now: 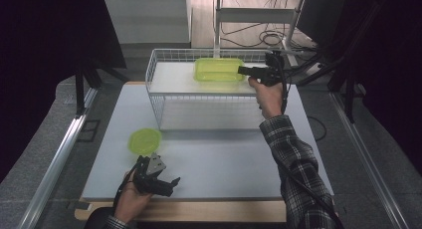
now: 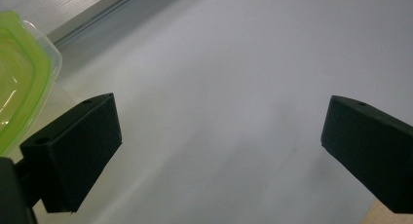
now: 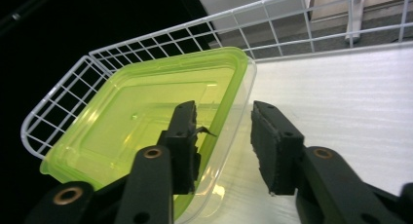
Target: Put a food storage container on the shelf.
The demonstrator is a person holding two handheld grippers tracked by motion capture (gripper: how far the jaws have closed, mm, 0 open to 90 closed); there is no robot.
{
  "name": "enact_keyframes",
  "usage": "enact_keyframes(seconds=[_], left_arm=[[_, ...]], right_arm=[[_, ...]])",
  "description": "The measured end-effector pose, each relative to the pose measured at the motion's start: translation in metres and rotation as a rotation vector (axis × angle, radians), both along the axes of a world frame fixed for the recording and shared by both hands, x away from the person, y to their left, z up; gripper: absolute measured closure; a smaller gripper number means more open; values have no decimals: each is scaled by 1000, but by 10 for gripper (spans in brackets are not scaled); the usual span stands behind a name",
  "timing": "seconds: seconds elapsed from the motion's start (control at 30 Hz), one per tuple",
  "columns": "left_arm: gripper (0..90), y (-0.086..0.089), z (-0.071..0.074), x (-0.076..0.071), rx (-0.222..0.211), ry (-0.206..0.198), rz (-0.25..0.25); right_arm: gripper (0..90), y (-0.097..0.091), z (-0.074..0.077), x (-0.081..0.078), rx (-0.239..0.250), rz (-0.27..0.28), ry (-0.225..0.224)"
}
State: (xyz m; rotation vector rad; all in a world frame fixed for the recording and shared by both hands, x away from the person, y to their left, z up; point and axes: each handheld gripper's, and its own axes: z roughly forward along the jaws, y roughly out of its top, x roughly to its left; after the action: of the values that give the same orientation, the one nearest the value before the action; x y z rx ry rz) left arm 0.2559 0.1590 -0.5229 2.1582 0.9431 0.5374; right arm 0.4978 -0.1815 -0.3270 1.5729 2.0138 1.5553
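I see open white bench point(image 1: 224, 159) ahead of my left tongs point(image 1: 161, 181); white wire-mesh basket walls point(image 1: 164, 57) hem the green translucent plastic tub point(image 1: 218, 68) up on the shelf.

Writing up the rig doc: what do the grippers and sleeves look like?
Both grippers are black, two-jawed with blocky pads. The left gripper carries a grey three-cornered plate on top. The right gripper trails a black cable along a plaid sleeve. Brass-coloured rivets dot its jaw arms.
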Motion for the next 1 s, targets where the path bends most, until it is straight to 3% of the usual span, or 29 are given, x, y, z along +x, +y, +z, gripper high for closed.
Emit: enact_keyframes(seconds=[0.3,0.43,0.63,0.7,0.73,0.77,0.8,1.0], left_arm=[[5,3,2,0,-55,-12,-8],[6,6,3,0,-95,-13,-2],[2,8,3,1,-117,-9,8],[0,10,4,1,-139,-17,8],[0,13,6,1,-191,-37,-4],[0,13,6,1,-191,-37,-4],[0,16,8,0,-236,-53,-4],[0,16,8,1,-226,-44,5]], right_arm=[[366,-6,9,-8,-5,41,-27],[291,-8,11,-14,-29,68,-44],[226,-10,10,-23,-46,95,-66],[196,-10,9,-27,-61,109,-79],[177,-11,8,-30,-65,121,-88],[177,-11,8,-30,-65,121,-88],[160,-11,7,-34,-67,135,-94],[130,-12,8,-46,-87,161,-121]])
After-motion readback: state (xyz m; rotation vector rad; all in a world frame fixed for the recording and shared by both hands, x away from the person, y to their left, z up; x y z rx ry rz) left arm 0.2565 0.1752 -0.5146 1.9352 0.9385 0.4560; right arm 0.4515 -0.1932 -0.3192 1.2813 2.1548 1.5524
